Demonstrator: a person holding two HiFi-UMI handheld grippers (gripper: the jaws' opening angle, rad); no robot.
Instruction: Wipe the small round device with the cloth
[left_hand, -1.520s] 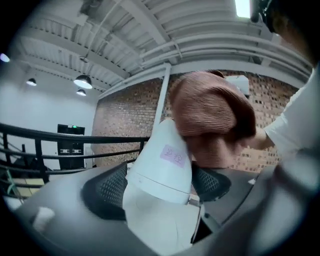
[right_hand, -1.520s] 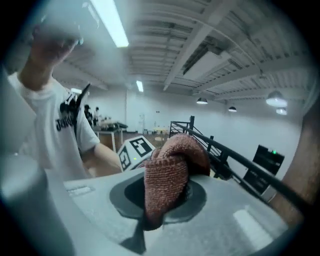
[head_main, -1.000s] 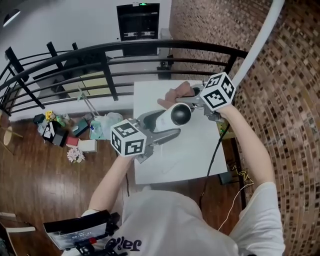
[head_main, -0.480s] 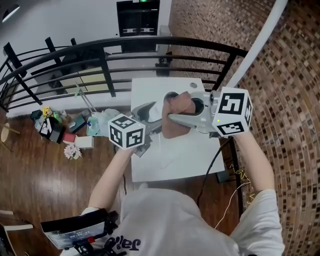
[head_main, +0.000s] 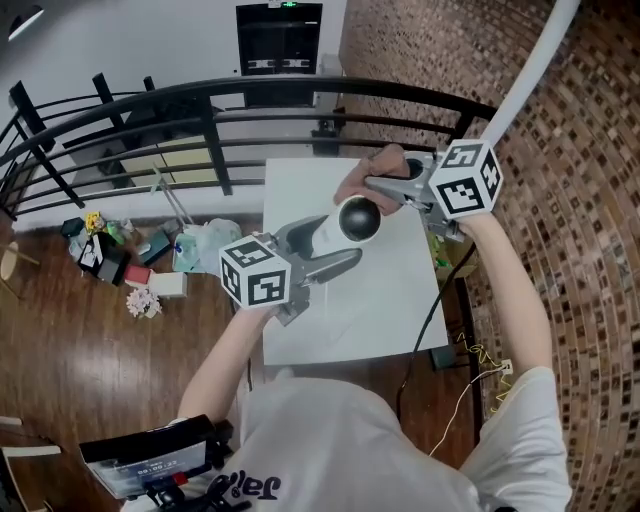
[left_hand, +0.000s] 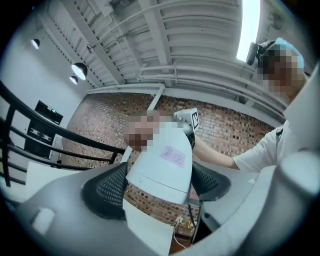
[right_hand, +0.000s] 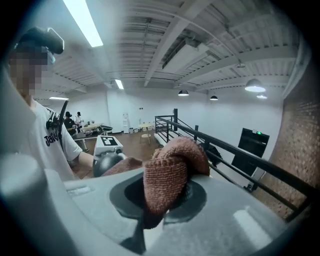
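Over the bench (head_main: 380, 300), your left hand-held gripper (head_main: 325, 250) clamps the stiff, likely slippery device (head_main: 358, 219) by its white body, and your right hand-held gripper (head_main: 385, 188) pinches the soft cloth (head_main: 352, 186).

A pink sticker (left_hand: 172, 156) on the white device (left_hand: 161, 172) bore a handwritten mark, perhaps two digits, too blurred to read. Well below the device in the head view, dark lettering (head_main: 250, 487) on the white shirt (head_main: 340, 440) seemed to begin "Jal", the rest cut off. Far beyond the device, a small green lit sign (head_main: 288, 5) topped a dark cabinet (head_main: 278, 45); it was illegible.
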